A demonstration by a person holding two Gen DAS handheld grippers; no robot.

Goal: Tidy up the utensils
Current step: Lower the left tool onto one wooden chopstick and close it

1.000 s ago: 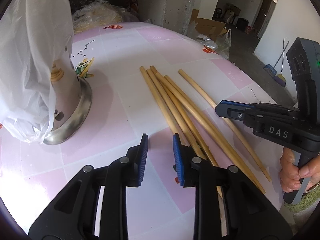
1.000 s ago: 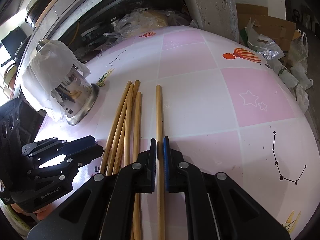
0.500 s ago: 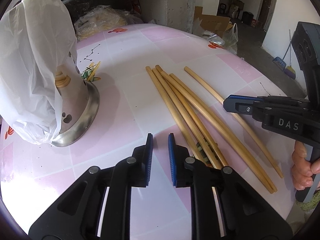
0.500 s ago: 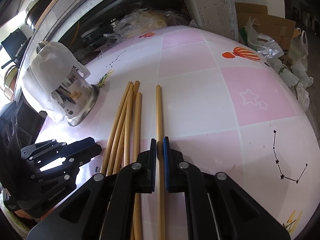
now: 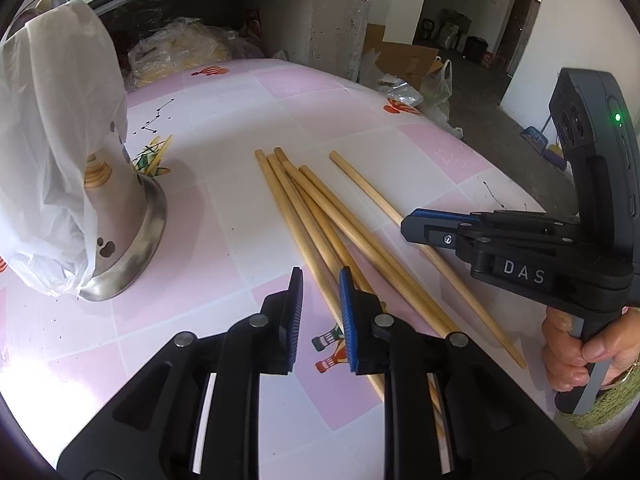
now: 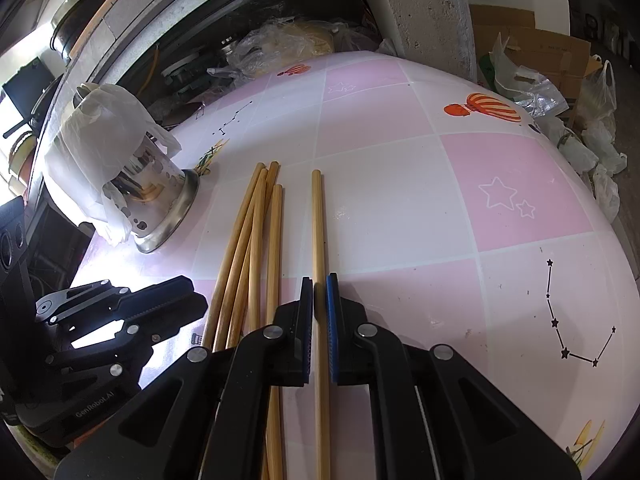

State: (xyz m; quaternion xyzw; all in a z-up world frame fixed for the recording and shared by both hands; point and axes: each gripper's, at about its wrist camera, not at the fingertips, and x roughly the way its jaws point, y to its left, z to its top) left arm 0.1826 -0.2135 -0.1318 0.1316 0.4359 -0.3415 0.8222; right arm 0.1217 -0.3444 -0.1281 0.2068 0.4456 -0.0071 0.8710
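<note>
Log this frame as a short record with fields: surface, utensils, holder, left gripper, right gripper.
surface: pink and white checked tablecloth
utensils: five chopsticks, four bunched, a single chopstick lying apart
holder: metal holder under a white plastic bag, upright, beside the bunch
left gripper: jaws opening, one chopstick of the bunch between the fingers, not pinched
right gripper: shut on the single chopstick

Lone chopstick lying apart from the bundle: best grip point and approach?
Grip the lone chopstick on its bare shaft, from above, pads either side across its width. It lies flat on the table, clear of the bundle, so both sides are free. The right gripper already clamps it this way.
</note>
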